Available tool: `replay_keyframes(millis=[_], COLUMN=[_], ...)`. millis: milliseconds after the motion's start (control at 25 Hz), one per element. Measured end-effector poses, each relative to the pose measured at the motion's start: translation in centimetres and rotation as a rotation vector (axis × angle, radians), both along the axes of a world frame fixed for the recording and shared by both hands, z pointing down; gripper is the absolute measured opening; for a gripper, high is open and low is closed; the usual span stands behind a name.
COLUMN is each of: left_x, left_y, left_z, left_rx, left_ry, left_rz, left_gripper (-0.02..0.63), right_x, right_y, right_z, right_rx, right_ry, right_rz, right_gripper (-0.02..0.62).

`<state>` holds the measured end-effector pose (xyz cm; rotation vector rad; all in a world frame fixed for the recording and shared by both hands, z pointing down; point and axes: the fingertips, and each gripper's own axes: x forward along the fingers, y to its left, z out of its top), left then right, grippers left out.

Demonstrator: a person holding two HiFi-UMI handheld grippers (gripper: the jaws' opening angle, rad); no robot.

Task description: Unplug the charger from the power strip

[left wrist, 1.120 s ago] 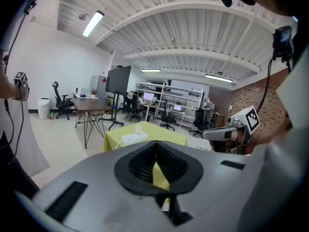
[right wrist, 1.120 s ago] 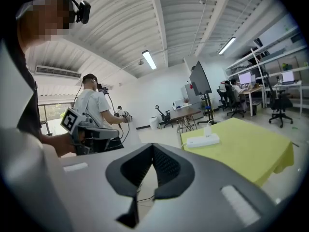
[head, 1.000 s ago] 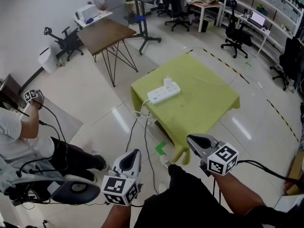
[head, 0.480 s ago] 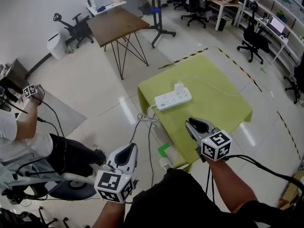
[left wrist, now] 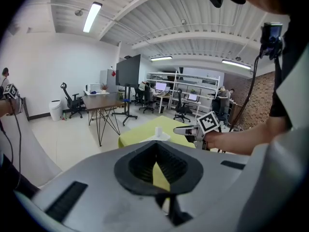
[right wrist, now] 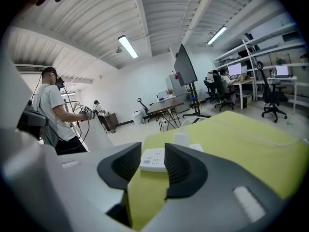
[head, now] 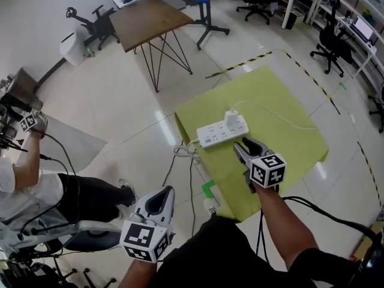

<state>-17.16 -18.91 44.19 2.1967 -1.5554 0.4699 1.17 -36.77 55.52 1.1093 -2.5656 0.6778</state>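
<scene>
A white power strip [head: 222,131] lies on the yellow-green cloth of a low table [head: 288,89]. A white charger [head: 231,117] stands plugged into it, its thin white cable [head: 282,117] trailing right. My right gripper [head: 242,146] hovers over the cloth just short of the strip; its jaws are opening with nothing between them. In the right gripper view the strip [right wrist: 153,159] and charger [right wrist: 182,139] show beyond the gap of my right gripper [right wrist: 153,166]. My left gripper [head: 157,200] hangs low off the table's near-left corner, empty, tips together; in its own view my left gripper [left wrist: 157,161] points toward the table.
Black and white cables [head: 183,155] drop from the table's left edge to the floor beside a green tape mark [head: 207,188]. A seated person [head: 30,185] with grippers is at the left. A wooden table [head: 147,20] and office chairs stand behind. Striped floor tape [head: 306,71] runs past the table.
My right gripper has come forward and down over the cloth toward the power strip, and its jaws have parted. My left gripper has drifted forward a little, still shut.
</scene>
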Motion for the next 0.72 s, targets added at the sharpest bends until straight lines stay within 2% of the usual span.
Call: replay_keyframes(millis=[240,520,720], left_x=[0.0,-1.1,-1.4], left_y=[-1.9,-4.3,-5.1], left_z=[0.7,1.0,2.1], left_rx=[-0.025,-0.048,-0.078], left_ry=[-0.026,-0.013,0.012], left_rz=[0.024,-0.002,-0.01], left_gripper=[0.006,0.006,0.006], right_x=[0.3,-0.3,-1.0], right_y=[-5.1,-9.8,-11.7], right_z=[2.8,4.9,6.4], right_rx=[-0.035,-0.071,-0.098], right_ry=[0.034,0.044,0.058], right_rz=[0.048,0.102,0.125], right_gripper=[0.181,0.228,0.307])
